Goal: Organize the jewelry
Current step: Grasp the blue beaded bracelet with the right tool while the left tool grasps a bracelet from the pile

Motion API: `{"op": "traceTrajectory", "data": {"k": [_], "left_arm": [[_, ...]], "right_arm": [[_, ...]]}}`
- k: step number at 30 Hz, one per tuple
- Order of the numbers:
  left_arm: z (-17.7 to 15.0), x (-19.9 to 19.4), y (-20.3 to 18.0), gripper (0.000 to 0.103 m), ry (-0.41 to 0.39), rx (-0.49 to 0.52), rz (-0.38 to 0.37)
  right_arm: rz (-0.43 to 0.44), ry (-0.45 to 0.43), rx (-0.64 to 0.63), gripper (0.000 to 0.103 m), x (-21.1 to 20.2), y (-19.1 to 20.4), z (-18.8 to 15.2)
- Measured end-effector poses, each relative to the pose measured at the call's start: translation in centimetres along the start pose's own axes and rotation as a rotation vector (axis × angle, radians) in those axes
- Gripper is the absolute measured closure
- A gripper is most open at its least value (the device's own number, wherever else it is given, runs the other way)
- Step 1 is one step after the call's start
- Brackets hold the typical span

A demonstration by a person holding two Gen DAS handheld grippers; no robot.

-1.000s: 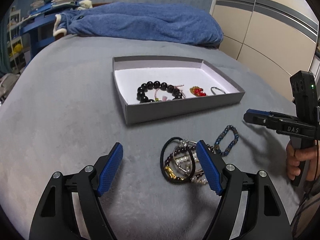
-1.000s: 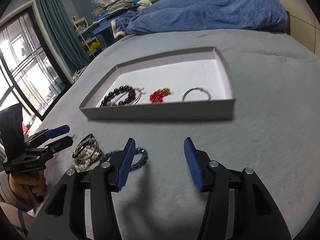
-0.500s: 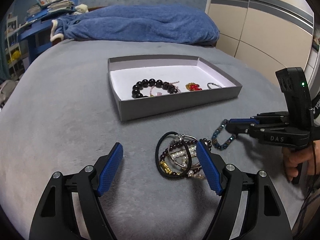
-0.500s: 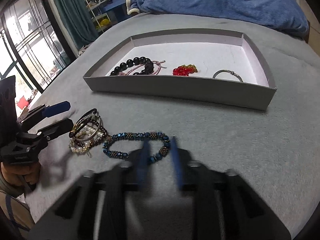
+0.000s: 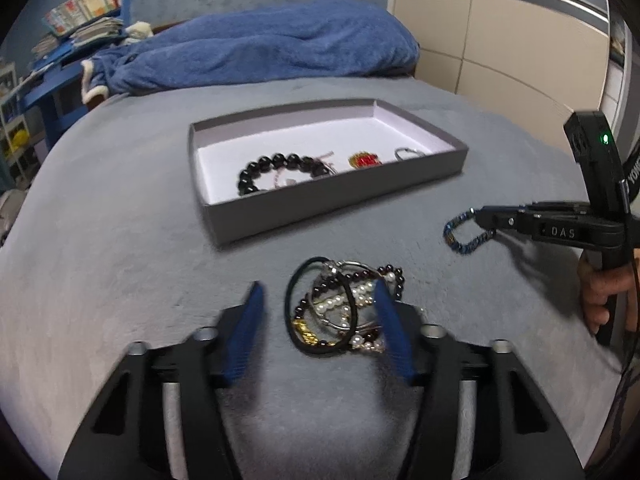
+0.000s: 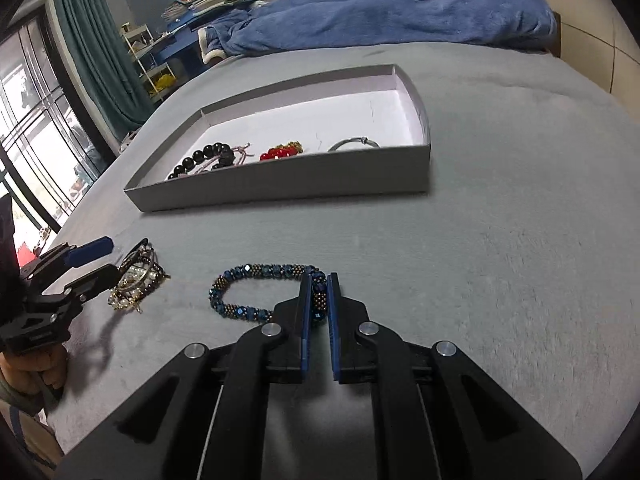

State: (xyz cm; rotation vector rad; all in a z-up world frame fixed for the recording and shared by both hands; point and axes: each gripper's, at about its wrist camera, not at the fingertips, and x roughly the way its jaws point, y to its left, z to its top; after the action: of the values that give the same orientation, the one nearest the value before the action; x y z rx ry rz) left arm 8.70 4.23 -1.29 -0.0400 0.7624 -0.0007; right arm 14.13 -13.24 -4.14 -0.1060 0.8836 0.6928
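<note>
— Clamping now on the blue beaded bracelet [image 6: 256, 289], right gripper [image 6: 319, 294] nearly closed, beads pinched between the pads, bracelet low over the grey bed [image 6: 500, 240].

— And the left gripper [image 5: 318, 320]?

— Just been closing, half open, straddling the tangled bracelet pile [image 5: 344, 306], pressing on nothing yet.

— Next?

— Probably carrying the blue one over the wall into the grey box [image 6: 280, 184], beside the black bead bracelet [image 6: 202, 158], without snagging.

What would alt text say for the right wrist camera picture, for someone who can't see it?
The right hand-held gripper is shut on a blue beaded bracelet lying on a grey bedspread. Behind it, a shallow grey box holds a black bead bracelet, a red piece and a silver ring.
</note>
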Motion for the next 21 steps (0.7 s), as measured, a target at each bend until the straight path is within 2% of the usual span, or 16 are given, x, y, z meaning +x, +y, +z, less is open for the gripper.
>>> {"op": "traceTrajectory", "data": {"k": [4,6,11,12,21], "left_arm": [[0.0,0.5,-1.0,0.069,0.021,0.053,0.009],[-0.1,0.7,-1.4,0.072,0.032,0.069,0.024],[-0.1,0.8,-0.5,0.084,0.039,0.032,0.025],[-0.2,0.7,-0.3,0.092,0.032,0.021,0.027],[-0.5,-1.5,1.9,0.095,-0.072,-0.103,-0.046]], "right_arm": [[-0.002,0.013,-0.016,0.095,0.4,0.3,-0.1],[0.001,0.014,-0.011,0.095,0.4,0.2,-0.1],[-0.004,0.019,-0.014,0.095,0.5,0.3,-0.1],[-0.003,0.019,-0.013,0.095,0.5,0.3,-0.1],[0.002,0.021,-0.01,0.094,0.5,0.3,-0.1]]}}
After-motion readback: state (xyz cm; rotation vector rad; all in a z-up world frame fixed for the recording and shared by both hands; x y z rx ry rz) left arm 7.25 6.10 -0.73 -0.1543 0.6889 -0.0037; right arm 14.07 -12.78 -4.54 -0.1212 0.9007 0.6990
